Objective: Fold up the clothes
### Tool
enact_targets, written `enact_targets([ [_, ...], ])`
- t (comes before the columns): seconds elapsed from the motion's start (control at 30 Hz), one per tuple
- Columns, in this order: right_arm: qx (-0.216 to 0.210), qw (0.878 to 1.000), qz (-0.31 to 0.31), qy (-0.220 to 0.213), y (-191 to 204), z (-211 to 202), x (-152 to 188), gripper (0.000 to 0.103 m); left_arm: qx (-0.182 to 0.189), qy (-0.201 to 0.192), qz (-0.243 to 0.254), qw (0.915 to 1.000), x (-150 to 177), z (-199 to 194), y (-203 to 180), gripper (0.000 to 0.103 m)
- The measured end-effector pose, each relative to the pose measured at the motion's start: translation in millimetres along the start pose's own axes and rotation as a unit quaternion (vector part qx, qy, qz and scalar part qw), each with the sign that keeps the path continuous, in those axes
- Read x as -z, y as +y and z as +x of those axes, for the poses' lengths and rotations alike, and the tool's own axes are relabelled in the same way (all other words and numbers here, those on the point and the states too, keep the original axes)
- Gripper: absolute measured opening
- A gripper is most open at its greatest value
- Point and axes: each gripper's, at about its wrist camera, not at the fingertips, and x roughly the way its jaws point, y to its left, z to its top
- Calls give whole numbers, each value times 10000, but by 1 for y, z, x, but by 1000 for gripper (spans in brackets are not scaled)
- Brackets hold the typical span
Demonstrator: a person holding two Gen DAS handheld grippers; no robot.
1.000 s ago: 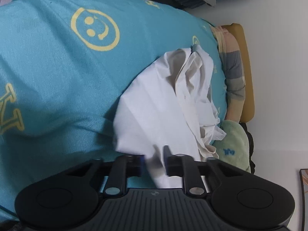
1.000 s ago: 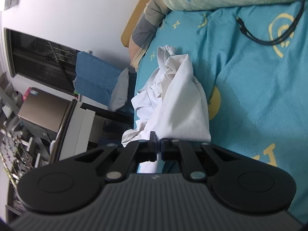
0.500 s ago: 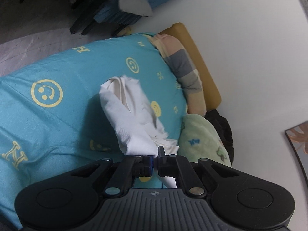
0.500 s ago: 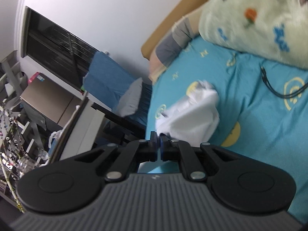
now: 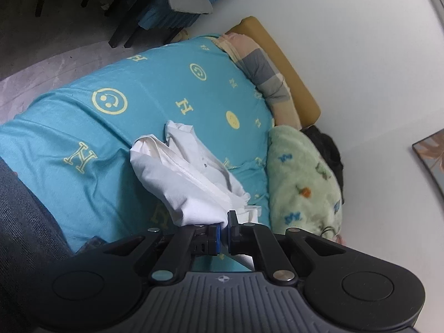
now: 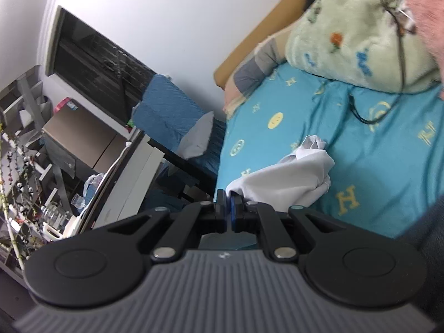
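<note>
Left gripper is pinching white garment w/ jaws closed, frame center; right gripper is clamping its other edge, cloth trailing onto teal bedsheet.

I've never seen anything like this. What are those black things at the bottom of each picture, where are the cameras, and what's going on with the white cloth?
No robot here: a person holds a two-fingered gripping tool in each hand, with a camera on each looking along the fingers. One picture is from the left gripper, the other from the right gripper. Both are shut on a white garment, lifting it off a bed with a turquoise sheet. A pale green blanket lies beside it.
</note>
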Motion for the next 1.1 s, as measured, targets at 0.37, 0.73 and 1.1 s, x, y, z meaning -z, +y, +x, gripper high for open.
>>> enact_targets([
  [0.37, 575, 9983, -67, 91, -7, 118, -53, 6, -587, 40, 62, 9982, -88, 123, -23, 6],
  [0.73, 1387, 9874, -451, 613, -72, 266, -81, 7, -1044, 445, 384, 9928, -142, 279, 2, 9],
  [1.1, 992, 9912, -321, 819, -101, 287, -76, 45, -801, 983, 385, 9912, -145, 316, 27, 58],
])
